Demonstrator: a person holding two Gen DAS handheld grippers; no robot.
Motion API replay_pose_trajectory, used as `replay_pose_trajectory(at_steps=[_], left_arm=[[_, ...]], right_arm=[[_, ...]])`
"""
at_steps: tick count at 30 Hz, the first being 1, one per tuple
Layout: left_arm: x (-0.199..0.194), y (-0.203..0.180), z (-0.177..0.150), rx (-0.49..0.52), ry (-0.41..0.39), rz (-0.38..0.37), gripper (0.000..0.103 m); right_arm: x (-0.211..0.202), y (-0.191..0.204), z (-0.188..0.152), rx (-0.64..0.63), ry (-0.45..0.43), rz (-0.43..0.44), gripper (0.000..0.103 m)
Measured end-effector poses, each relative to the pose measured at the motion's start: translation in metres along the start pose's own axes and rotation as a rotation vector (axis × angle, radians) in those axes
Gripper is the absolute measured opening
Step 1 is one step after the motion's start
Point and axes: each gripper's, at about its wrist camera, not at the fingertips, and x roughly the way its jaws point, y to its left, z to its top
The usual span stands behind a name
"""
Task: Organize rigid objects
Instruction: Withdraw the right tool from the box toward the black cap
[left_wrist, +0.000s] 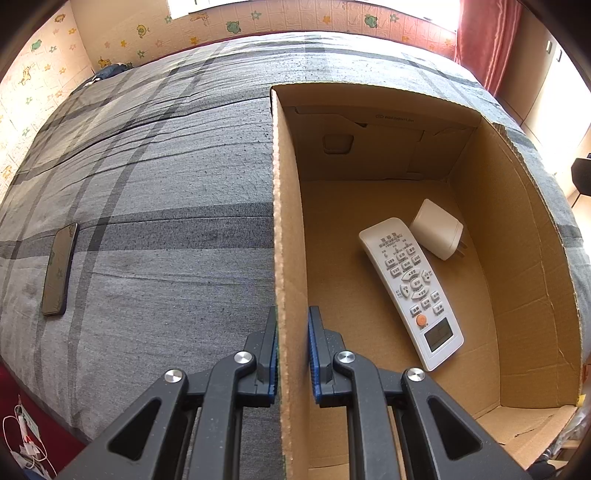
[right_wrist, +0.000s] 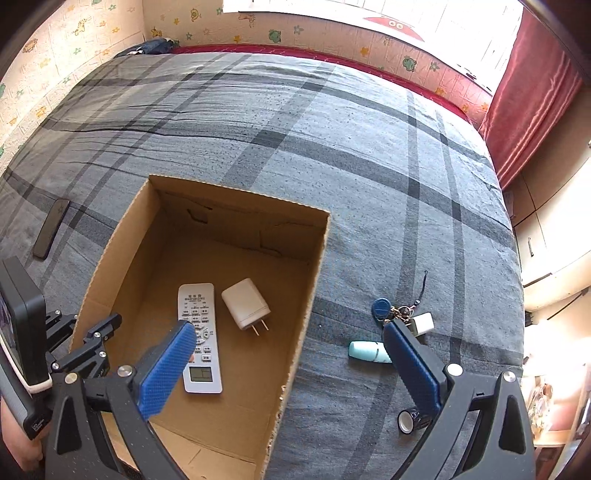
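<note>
The left gripper (left_wrist: 291, 350) points steeply downward with its jaws drawn close, the blue pads (left_wrist: 313, 354) clamped on the two faces of an upright cardboard wall (left_wrist: 286, 221) of a box. In the right wrist view, this same left gripper (right_wrist: 105, 332) appears at the lower left, with part of a person's hand (right_wrist: 16, 439) at the frame's edge. The right gripper (right_wrist: 291, 354) also tilts steeply down, its jaws spread wide and its blue pads (right_wrist: 166, 369) well apart, gripping nothing.
</note>
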Motion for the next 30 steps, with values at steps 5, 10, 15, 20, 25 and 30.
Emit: replay_pose_trajectory(at_steps=[5, 10, 15, 20, 25, 30], left_arm=[[0.0, -0.001, 0.0, 0.002, 0.001, 0.002, 0.014], [0.0, -0.001, -0.001, 0.001, 0.001, 0.002, 0.014], [0.0, -0.001, 0.0, 0.001, 0.001, 0.002, 0.014], [0.0, -0.001, -0.001, 0.002, 0.001, 0.002, 0.014], [0.0, -0.001, -0.001, 0.002, 0.001, 0.002, 0.014], [0.001, 0.0, 0.0, 0.002, 0.005, 0.002, 0.014]], right_arm=[[-0.007, -0.03, -0.011, 0.031, -0.004, -0.02, 0.103], [-0.011, -0.059, -0.025, 0.06, 0.001, -0.032, 0.103], [-0.011, -0.085, -0.041, 0.086, 0.011, -0.051, 0.103], [-0.003, -0.107, -0.059, 0.121, 0.039, -0.071, 0.103], [0.013, -0.126, -0.076, 0.151, 0.068, -0.08, 0.103], [0.036, -0.14, -0.093, 0.191, 0.09, -0.07, 0.103]])
